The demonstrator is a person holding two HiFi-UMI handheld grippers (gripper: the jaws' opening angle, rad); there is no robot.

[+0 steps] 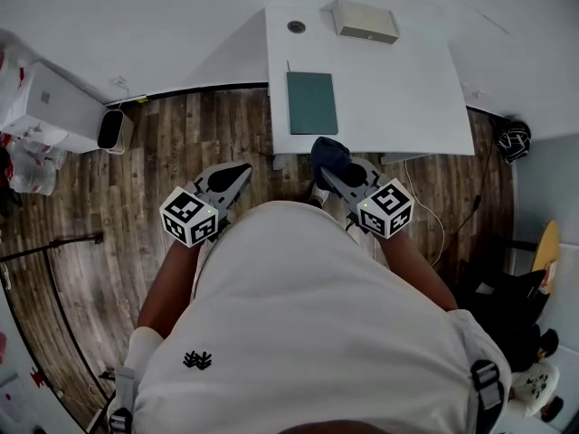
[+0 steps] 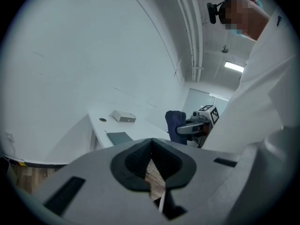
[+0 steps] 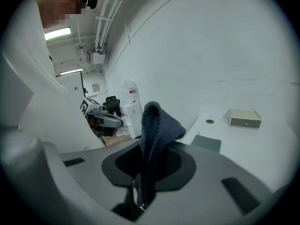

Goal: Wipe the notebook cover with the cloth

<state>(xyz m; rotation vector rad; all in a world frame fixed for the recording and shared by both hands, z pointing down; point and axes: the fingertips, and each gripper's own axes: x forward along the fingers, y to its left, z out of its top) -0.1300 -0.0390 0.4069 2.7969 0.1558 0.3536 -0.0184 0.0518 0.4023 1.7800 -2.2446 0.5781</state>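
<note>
A dark green notebook (image 1: 312, 102) lies flat on the white table (image 1: 407, 98), near its front-left part. My right gripper (image 1: 333, 177) hangs just before the table's front edge, shut on a dark blue cloth (image 1: 329, 155) that sticks up between its jaws. The right gripper view shows the cloth (image 3: 157, 125) close up and the notebook (image 3: 206, 143) beyond. My left gripper (image 1: 239, 175) is over the wooden floor, left of the table, with jaws closed and nothing in them. In the left gripper view the notebook (image 2: 119, 138) and the cloth (image 2: 174, 125) are ahead.
A beige box (image 1: 364, 21) and a round cable hole (image 1: 297, 26) are at the table's back. On the floor left of the table stand a white cabinet (image 1: 54, 107) and a small white device (image 1: 110, 129). A dark bag (image 1: 516, 139) lies right of the table.
</note>
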